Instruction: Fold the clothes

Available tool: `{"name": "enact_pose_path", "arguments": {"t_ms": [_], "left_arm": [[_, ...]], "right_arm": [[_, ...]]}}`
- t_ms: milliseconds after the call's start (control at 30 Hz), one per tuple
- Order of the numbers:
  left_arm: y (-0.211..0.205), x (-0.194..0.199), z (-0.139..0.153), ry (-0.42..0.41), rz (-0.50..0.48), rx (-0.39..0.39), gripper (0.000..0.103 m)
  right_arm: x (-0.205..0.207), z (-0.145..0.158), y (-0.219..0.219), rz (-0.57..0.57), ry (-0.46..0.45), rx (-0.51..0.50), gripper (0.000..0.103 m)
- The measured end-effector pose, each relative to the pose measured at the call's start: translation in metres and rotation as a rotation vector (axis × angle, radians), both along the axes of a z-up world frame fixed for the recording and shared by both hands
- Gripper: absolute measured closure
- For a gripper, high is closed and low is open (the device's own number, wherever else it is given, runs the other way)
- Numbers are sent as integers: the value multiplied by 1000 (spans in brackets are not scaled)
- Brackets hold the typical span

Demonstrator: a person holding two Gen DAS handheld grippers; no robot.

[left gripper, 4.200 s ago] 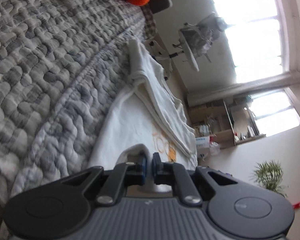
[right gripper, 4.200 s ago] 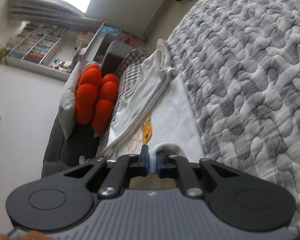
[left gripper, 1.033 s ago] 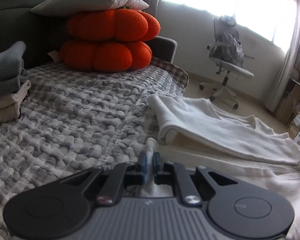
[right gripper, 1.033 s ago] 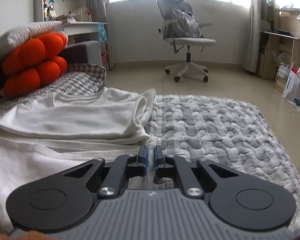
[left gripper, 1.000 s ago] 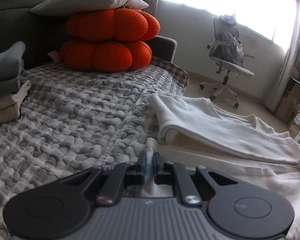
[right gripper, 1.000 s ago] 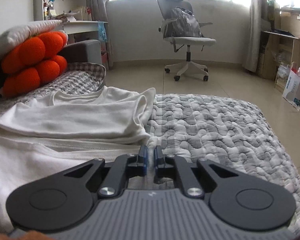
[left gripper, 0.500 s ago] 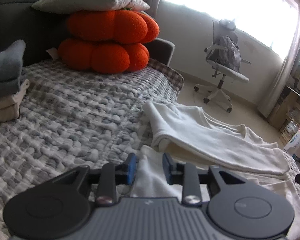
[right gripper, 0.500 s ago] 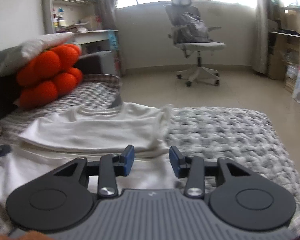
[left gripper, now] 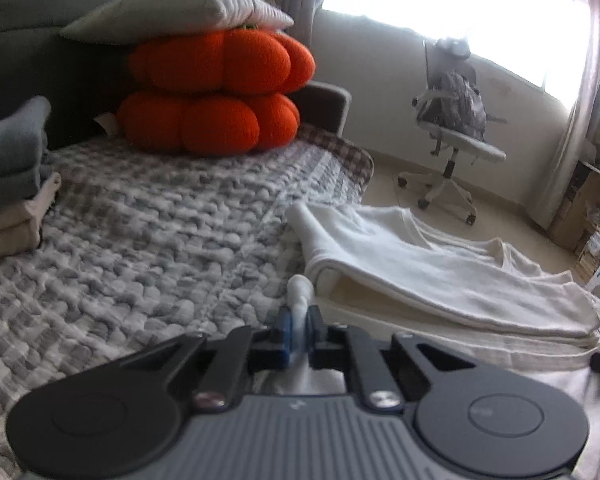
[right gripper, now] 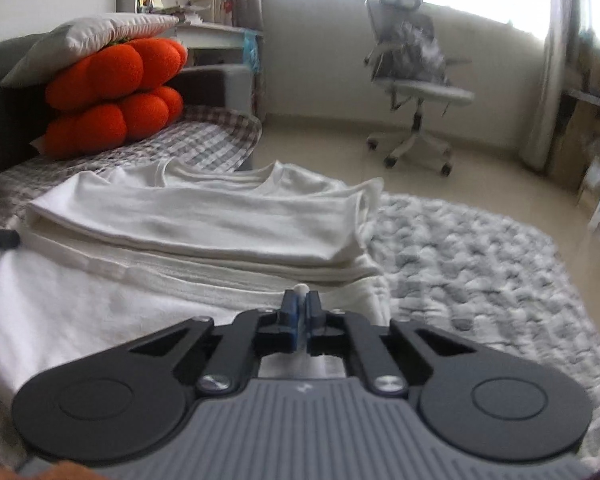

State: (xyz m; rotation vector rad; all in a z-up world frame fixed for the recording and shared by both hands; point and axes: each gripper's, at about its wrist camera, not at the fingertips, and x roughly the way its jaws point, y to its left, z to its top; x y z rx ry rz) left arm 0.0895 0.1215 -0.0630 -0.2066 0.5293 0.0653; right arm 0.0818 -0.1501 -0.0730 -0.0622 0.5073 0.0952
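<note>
Both hand-held grippers, left point(left gripper: 297, 334) and right point(right gripper: 300, 322), pinch only thin near-edge tufts of the white T-shirt point(right gripper: 204, 216), so a tug could slip them free.

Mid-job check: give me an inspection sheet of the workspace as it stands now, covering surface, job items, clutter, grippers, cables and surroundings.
Surface: grey quilted bed cover, bumpy.
Job's things: white T-shirt, partly folded, upper part doubled over the lower part.
Clutter: folded clothes stack at left; orange pumpkin cushions under a grey pillow.
Grippers: left hand-held gripper shut on a pinch of shirt edge; right hand-held gripper shut on the opposite edge.
Cables: nothing seen.
Surroundings: office chair with a bag by the window; shelves, boxes along the walls.
</note>
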Motion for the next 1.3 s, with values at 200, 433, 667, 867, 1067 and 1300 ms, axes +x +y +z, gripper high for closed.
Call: {"name": "enact_pose_path", "arguments": {"t_ms": [200, 433, 667, 867, 1067, 1300], "left_arm": [[0, 4, -2, 0, 27, 7, 95], [-1, 6, -5, 25, 29, 25, 87], [-3, -11, 11, -35, 36, 46, 75], [0, -7, 7, 11, 41, 31, 72], [4, 1, -3, 33, 27, -14, 95], [4, 7, -7, 53, 49, 9, 90]], "right_arm": [[5, 4, -4, -40, -48, -29, 100], [18, -2, 1, -35, 21, -46, 86], [3, 9, -17, -94, -19, 33, 80], [13, 2, -35, -143, 45, 126, 80], [6, 6, -39, -186, 57, 142, 100], [9, -4, -46, -209, 92, 121, 99]]}}
